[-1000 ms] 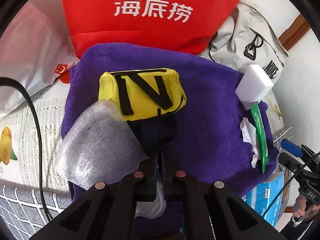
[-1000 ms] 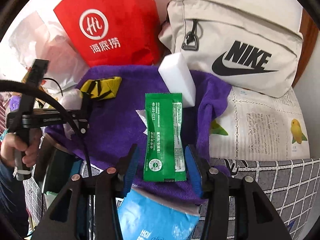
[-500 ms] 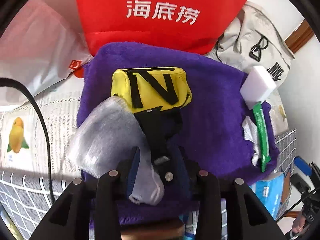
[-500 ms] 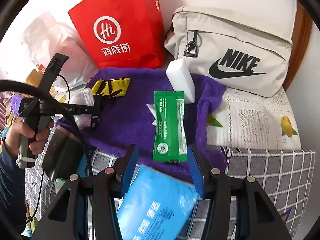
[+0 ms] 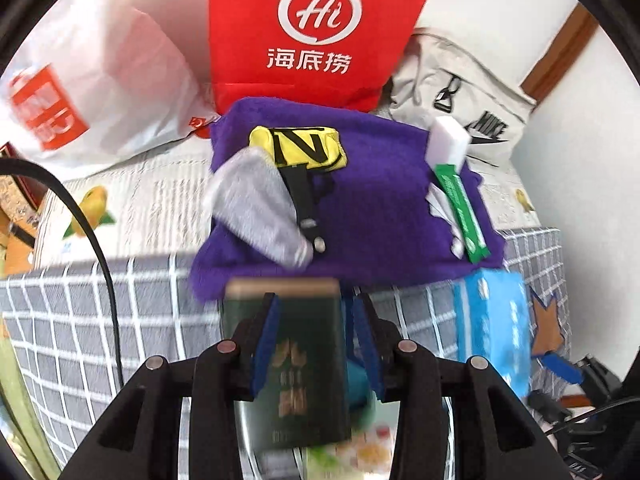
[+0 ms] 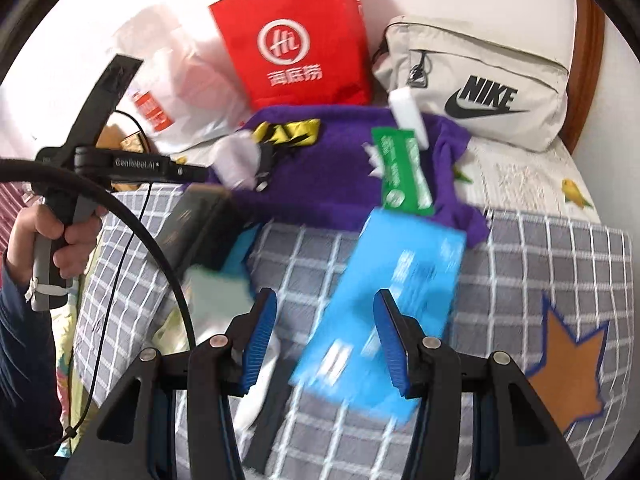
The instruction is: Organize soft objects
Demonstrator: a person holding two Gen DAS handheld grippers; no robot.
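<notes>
A purple towel (image 5: 380, 208) (image 6: 320, 168) lies on the bed and bears a yellow-and-black pouch (image 5: 298, 148) (image 6: 288, 133), a grey mesh cloth (image 5: 256, 208) (image 6: 236, 160), a white sponge (image 5: 450, 142) (image 6: 406, 114) and a green packet (image 5: 460, 212) (image 6: 402, 170). My left gripper (image 5: 316, 320) is open and empty, pulled back from the towel, over a dark green box (image 5: 304, 360). My right gripper (image 6: 326, 328) is open and empty, above a blue tissue pack (image 6: 384, 296) (image 5: 494, 320).
A red paper bag (image 5: 316, 28) (image 6: 292, 40), a white plastic bag (image 5: 100, 92) and a beige Nike bag (image 6: 476, 80) (image 5: 460, 92) stand behind the towel. A grey checked blanket (image 6: 520, 272) (image 5: 80, 312) covers the near bed. The left gripper's handle and hand (image 6: 56, 236) are at left.
My left gripper opened, let go of the pouch strap and drew back off the towel. My right gripper also pulled back, so the tissue pack now lies between its fingers.
</notes>
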